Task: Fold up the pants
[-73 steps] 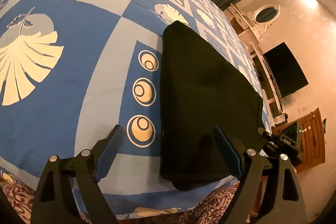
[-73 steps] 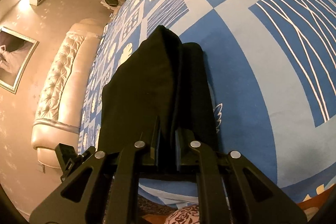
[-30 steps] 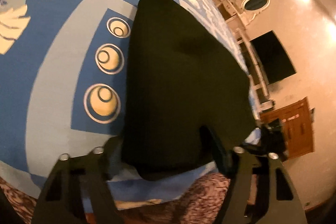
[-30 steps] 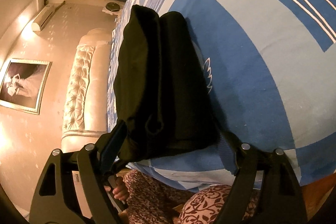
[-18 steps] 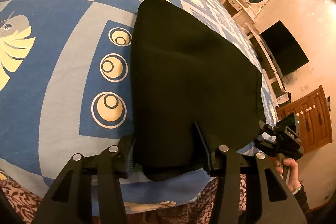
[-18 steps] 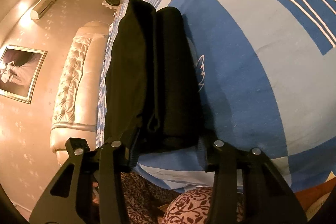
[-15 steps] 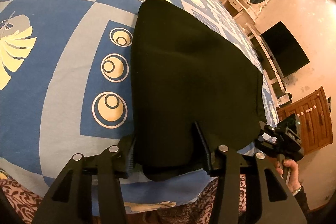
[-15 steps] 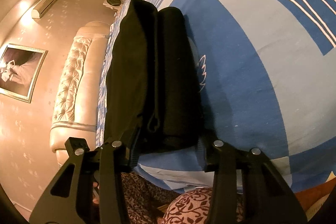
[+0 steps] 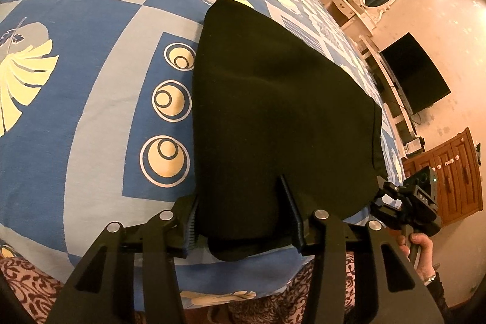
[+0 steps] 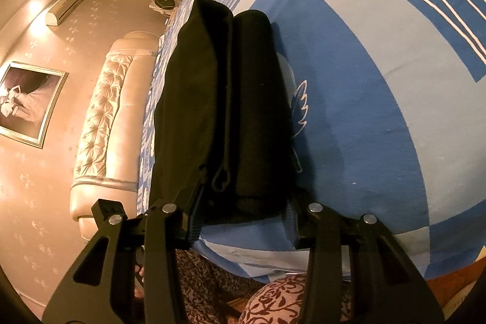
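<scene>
Cream walls (image 9: 449, 29); dark television (image 9: 416, 75); wooden cabinet (image 9: 455, 172); tufted headboard (image 10: 100, 117).

**Right tongs clamping the near end of the folded pants**

The right tongs (image 10: 243, 220) are sitting at the near edge of the bed (image 10: 379, 117), and their jaws have just been closing, with the thick end of the black pants (image 10: 218, 99) between them. The fingers (image 10: 189, 211) are pressing in on either side of the bundle. The pants are lying folded into a long, narrow stack running away across the blue and pale patterned bedspread (image 10: 395, 35). Off to the left, a tufted cream headboard (image 10: 103, 117) is standing against the wall, with a framed picture (image 10: 25, 102) hanging beside it. Patterned fabric (image 10: 273, 302) is showing below the bed edge.
</scene>
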Available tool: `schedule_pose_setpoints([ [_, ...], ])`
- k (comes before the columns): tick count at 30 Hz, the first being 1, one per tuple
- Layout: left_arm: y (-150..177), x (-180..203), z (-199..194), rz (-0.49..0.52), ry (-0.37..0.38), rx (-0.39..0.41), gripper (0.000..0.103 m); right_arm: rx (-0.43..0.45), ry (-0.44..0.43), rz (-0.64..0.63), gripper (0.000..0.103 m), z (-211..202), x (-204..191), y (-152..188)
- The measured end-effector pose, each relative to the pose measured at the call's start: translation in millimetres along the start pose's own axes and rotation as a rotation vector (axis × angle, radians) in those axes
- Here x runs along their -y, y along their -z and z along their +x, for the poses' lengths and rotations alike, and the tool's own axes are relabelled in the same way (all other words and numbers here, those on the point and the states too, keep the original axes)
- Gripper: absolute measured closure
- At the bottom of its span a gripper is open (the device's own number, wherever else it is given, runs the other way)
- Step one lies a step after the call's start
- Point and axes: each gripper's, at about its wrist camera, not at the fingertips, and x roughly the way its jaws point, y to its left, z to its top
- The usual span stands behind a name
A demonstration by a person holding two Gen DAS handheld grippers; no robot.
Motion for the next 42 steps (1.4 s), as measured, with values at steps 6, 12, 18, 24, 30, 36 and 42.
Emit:
schedule_pose_setpoints([
  [6, -1.7, -1.5, -2.2, -0.005, -0.009, 0.007, 0.057, 0.000, 0.004, -0.007, 0.062, 3.1, -5.0, 1.0],
  [12, -3.2, -6.5, -7.3, -0.016, -0.024, 0.018, 0.057, -0.007, 0.003, -0.015, 0.062, 10.1, -11.1, 2.5],
  [18, -4.2, -12.0, -12.9, -0.026, -0.036, 0.026, 0.058, -0.017, 0.005, -0.023, 0.062, 15.9, -15.2, 1.6],
  [24, -6.2, -23.3, -22.8, -0.048, -0.055, 0.040, 0.058, -0.035, 0.001, -0.037, 0.062, 27.8, -24.1, 1.6],
  [30, -10.4, -40.9, -38.7, -0.070, -0.090, 0.060, 0.058, -0.075, -0.011, -0.068, 0.062, 48.3, -37.7, 4.2],
  [36, -11.5, -54.4, -46.7, -0.072, -0.057, 0.059, 0.057, -0.103, -0.006, -0.102, 0.055, 61.4, -45.0, 4.8],
  [42, -12.1, -69.7, -52.3, -0.094, 0.051, 0.055, 0.050, -0.121, -0.039, -0.072, 0.045, 53.2, -41.6, 0.2],
])
